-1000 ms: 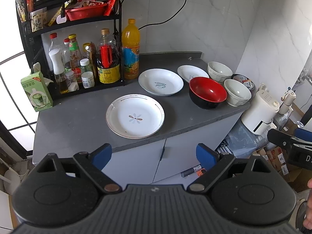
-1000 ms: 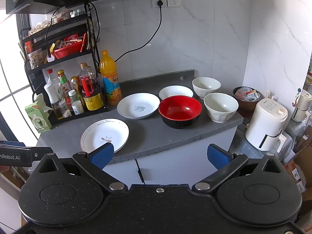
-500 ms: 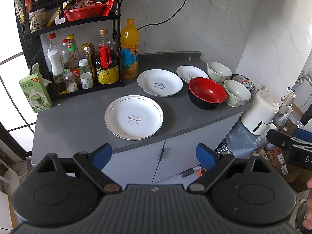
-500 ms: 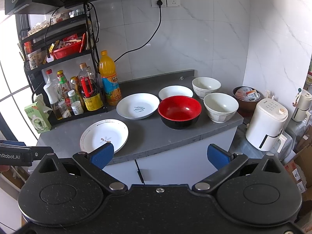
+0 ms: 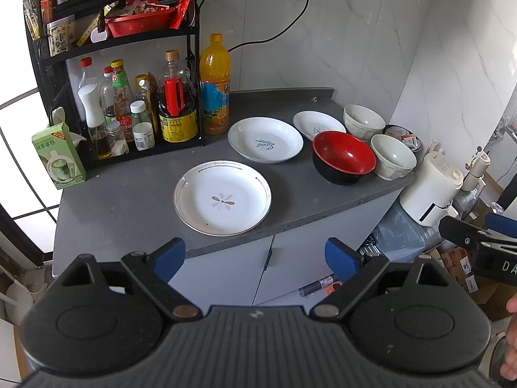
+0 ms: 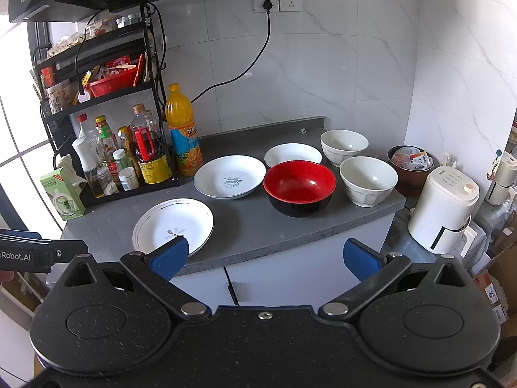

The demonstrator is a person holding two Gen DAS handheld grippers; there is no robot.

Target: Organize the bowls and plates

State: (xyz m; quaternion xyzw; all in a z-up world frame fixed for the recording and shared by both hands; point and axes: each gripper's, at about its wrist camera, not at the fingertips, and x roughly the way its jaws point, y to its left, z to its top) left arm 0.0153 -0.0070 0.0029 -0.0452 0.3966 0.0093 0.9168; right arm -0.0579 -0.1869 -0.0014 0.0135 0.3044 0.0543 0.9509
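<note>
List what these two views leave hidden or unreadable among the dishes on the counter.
- Small plate: its near edge is hidden by the red bowl in the right view.
- Flower plate: its near rim is covered by the right gripper finger.
- Plate script: too small to read in both views.
- Brown bowl: mostly hidden behind the white bowls in the left view.
- Bowl undersides: unseen in both.

The dark metal range hood (image 6: 42, 0) carries the brand "Qianghai". The round white plate with blue script (image 6: 230, 177) reads "Sweet". The black bar of the left gripper (image 6: 26, 255) shows "Robot.AI".
</note>
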